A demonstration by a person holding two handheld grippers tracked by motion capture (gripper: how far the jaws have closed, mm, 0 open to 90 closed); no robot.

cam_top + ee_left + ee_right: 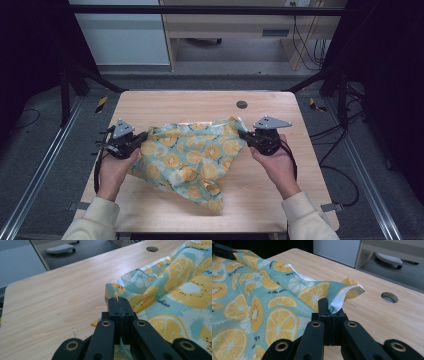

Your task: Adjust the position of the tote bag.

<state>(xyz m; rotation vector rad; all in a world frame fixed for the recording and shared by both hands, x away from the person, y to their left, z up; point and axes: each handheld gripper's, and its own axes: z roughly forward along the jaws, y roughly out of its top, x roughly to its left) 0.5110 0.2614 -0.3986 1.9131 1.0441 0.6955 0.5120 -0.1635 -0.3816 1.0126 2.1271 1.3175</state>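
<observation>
Clearly the cloth [192,160] is being held up by 2 corners so it can hang open between the hands. Left gripper [141,137] has its jaws pressed together on one corner, as the left gripper view shows, with fabric pinched at the tips [119,300]. Right gripper [245,136] pinches the opposite corner, its white underside folded over the jaws [329,305]. Between them the cloth is slack, and its lower part trails onto the table [150,102] near the front edge, so the spread looks only partly done
</observation>
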